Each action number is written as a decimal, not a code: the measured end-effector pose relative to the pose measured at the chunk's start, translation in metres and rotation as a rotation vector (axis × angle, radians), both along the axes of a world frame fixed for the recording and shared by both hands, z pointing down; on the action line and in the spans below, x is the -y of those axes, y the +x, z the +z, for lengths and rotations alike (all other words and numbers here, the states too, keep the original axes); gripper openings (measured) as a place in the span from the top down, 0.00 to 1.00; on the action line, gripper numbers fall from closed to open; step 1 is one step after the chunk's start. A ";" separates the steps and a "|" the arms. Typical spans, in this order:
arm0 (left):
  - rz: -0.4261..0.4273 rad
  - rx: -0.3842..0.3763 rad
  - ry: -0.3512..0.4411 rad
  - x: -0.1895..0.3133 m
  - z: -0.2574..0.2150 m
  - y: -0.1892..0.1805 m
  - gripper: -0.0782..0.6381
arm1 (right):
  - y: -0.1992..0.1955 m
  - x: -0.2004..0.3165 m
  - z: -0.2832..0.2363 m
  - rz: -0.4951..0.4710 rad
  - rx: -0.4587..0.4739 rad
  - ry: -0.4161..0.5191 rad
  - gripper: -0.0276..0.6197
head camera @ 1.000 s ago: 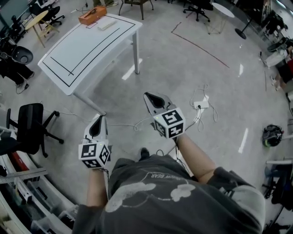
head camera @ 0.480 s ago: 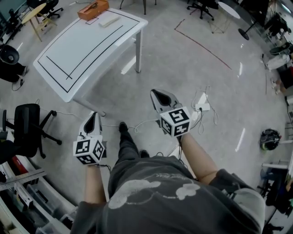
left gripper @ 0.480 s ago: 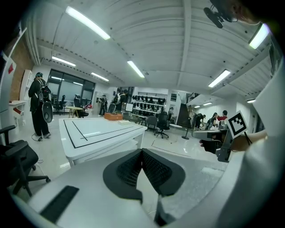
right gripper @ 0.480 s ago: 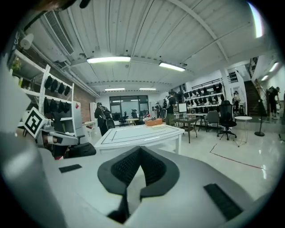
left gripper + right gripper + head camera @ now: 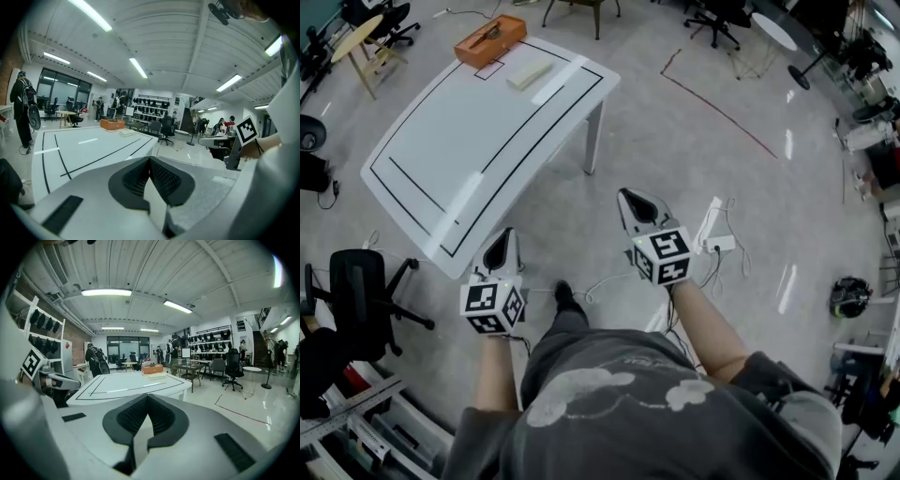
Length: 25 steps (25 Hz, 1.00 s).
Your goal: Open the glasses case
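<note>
A white table (image 5: 478, 141) with black outline marks stands ahead. At its far end lie an orange-brown box (image 5: 490, 39) and, beside it, a flat cream case-like object (image 5: 531, 74). I cannot tell which is the glasses case. My left gripper (image 5: 499, 251) is shut and empty, its tip at the table's near corner. My right gripper (image 5: 635, 202) is shut and empty over the floor, right of the table. The left gripper view shows the table (image 5: 84, 145) and the orange box (image 5: 112, 124) far off. The right gripper view shows the box (image 5: 152, 368) and the cream object (image 5: 156, 375).
A black office chair (image 5: 361, 281) stands left of me. A white power strip with cables (image 5: 712, 230) lies on the floor at the right. A dark tape line (image 5: 722, 108) crosses the floor beyond. People and more chairs are far back in the room.
The person has walked toward the table, carrying both grippers forward. The table has come nearer, and the left gripper's tip now reaches its near corner. Both grippers stay shut.
</note>
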<state>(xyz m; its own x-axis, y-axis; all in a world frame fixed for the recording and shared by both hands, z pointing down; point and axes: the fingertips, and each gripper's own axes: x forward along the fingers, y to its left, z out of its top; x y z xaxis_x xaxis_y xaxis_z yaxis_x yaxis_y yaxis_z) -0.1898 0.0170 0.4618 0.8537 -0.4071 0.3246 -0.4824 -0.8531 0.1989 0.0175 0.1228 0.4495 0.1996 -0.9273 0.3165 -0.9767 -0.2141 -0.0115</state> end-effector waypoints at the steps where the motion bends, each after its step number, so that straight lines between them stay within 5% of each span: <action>1: 0.008 0.005 0.000 0.012 0.000 0.005 0.89 | 0.005 0.013 -0.001 0.002 0.005 0.000 0.96; 9: 0.052 0.031 -0.012 0.106 0.004 0.028 0.89 | 0.028 0.117 -0.011 -0.003 0.004 -0.009 0.96; 17: 0.042 0.003 -0.028 0.155 0.008 0.050 0.89 | 0.046 0.160 -0.006 -0.011 -0.006 -0.022 0.96; 25: -0.031 0.022 -0.018 0.189 0.015 0.093 0.89 | 0.116 0.221 -0.005 -0.077 -0.029 0.016 0.96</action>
